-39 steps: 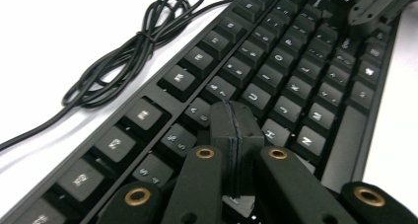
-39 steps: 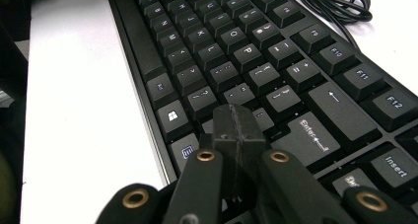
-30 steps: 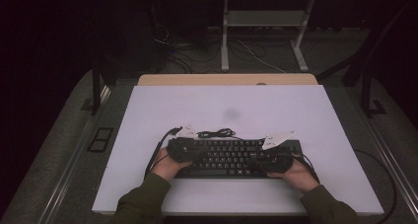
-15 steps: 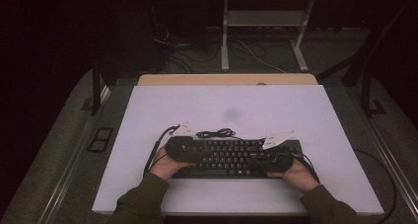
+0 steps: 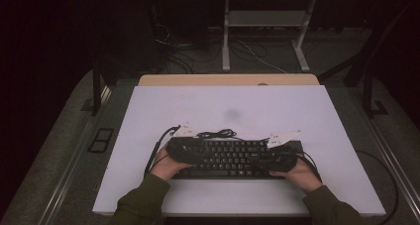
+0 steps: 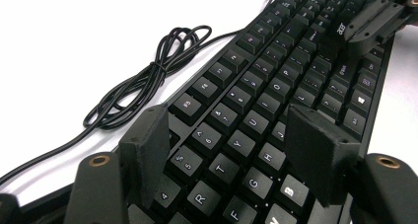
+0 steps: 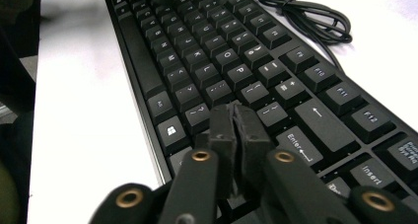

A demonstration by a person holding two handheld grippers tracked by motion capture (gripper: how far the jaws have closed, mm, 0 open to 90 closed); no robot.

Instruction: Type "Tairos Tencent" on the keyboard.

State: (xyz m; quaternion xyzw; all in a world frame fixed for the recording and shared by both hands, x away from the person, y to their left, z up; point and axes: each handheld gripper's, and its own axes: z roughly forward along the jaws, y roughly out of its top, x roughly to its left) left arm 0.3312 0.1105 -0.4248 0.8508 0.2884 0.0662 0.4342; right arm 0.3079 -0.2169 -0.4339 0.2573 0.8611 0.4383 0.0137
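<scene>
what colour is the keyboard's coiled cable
Black, like the keyboard itself; the cable shows best in the left gripper view.

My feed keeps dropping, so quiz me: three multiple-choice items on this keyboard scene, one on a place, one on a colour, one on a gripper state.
1. Where does the coiled cable lie?
A. on the table beyond the keyboard
B. on top of the keys
C. on the floor

2. What colour is the keyboard?
A. white
B. black
C. red

3. How do the left gripper jaws stand?
A. apart over the keys
B. closed on the cable
C. closed together

Key: 1 A, the high view shows it on the white table past the far edge. 2 B, black in all views. 3 A, the left gripper view shows a gap with nothing gripped; they have just been opening.
</scene>
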